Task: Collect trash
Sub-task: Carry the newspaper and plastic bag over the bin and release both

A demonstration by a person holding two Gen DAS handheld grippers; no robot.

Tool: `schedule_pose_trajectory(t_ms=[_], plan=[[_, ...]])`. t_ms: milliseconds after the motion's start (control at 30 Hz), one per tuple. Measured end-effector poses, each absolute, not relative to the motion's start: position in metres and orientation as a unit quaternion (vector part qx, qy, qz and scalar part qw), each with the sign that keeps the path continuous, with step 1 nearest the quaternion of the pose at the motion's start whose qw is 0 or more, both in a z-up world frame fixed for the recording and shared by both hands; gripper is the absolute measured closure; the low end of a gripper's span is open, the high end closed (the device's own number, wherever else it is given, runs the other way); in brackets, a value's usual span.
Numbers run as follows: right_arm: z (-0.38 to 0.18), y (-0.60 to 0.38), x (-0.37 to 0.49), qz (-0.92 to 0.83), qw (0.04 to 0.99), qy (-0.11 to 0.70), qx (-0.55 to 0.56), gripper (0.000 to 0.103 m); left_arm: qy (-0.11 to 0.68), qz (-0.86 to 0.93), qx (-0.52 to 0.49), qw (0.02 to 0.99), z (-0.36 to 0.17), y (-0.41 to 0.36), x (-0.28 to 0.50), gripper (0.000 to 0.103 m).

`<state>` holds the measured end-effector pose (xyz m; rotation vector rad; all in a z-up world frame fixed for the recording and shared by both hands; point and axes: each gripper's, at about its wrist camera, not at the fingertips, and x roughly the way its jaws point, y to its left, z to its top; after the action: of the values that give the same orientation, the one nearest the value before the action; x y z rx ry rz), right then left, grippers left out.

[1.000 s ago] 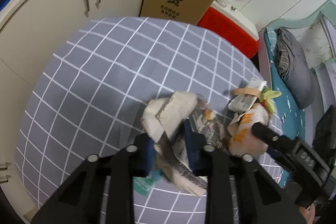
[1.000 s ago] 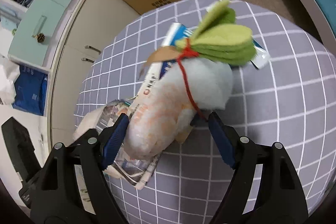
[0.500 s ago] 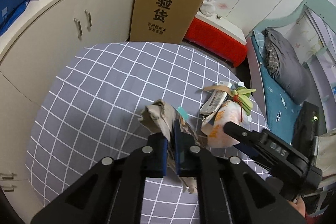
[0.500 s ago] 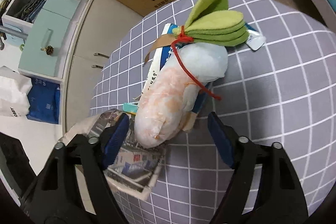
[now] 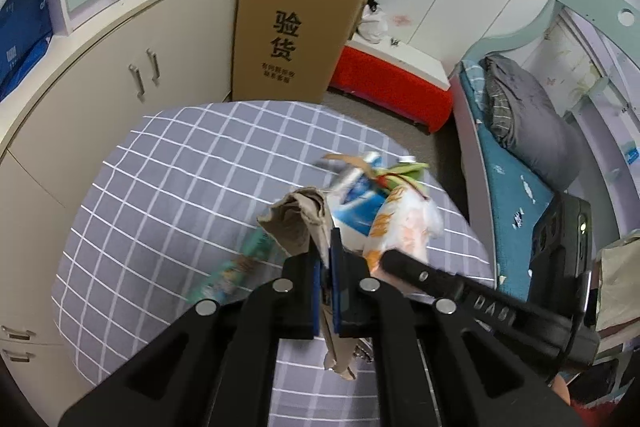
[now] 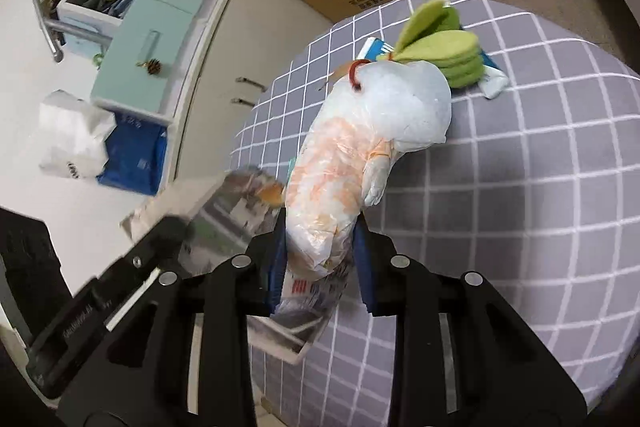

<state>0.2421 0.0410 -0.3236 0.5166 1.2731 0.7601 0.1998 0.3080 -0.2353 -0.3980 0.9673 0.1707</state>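
Note:
My left gripper (image 5: 328, 259) is shut on a crumpled wad of brown paper and newsprint (image 5: 300, 223), held up above the round table with the grey checked cloth (image 5: 168, 187). My right gripper (image 6: 320, 239) has its jaws closing, and both blue pads press the lower end of a white and orange plastic bag (image 6: 360, 139) tied with red string and green felt leaves (image 6: 448, 55). A blue and white packet (image 6: 492, 79) lies under the bag. In the right wrist view the left gripper (image 6: 120, 279) and its newsprint (image 6: 232, 215) show blurred at the left.
A teal wrapper (image 5: 236, 263) lies on the cloth. Behind the table stand a tall cardboard box (image 5: 292, 27), cream cabinets (image 5: 120, 75) and a red bench (image 5: 392, 83). A bed with a grey pillow (image 5: 528, 123) runs along the right. A white bag (image 6: 72, 139) sits on the floor.
The left jaws closed fully on the paper wad and lifted it off the table. The right jaws narrowed from wide apart onto the plastic bag, and that gripper drew back and up.

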Motion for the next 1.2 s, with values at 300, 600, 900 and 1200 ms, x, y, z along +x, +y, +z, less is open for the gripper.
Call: schedule_pose_trajectory(t_ms=[300,600,900,1200], plan=[[-0.299,-0.054,0.23,0.329,0.721,0.56,0.242,0.073,0.461,0.042,-0.179,0.868,-0.212,0.208,0.205,0.099],[-0.278,-0.195,0.238,0.267,0.762,0.525,0.267,0.073,0.466,-0.039,-0.139,0.873,-0.202,0.074,0.236,0.099],[-0.272,-0.314,0.233,0.193,0.797,0.496,0.285,0.073,0.478,-0.101,-0.092,0.868,-0.211,-0.043,0.269,0.099],[-0.277,-0.383,0.23,0.158,0.808,0.489,0.287,0.073,0.484,-0.132,-0.033,0.864,-0.224,-0.125,0.295,0.099]])
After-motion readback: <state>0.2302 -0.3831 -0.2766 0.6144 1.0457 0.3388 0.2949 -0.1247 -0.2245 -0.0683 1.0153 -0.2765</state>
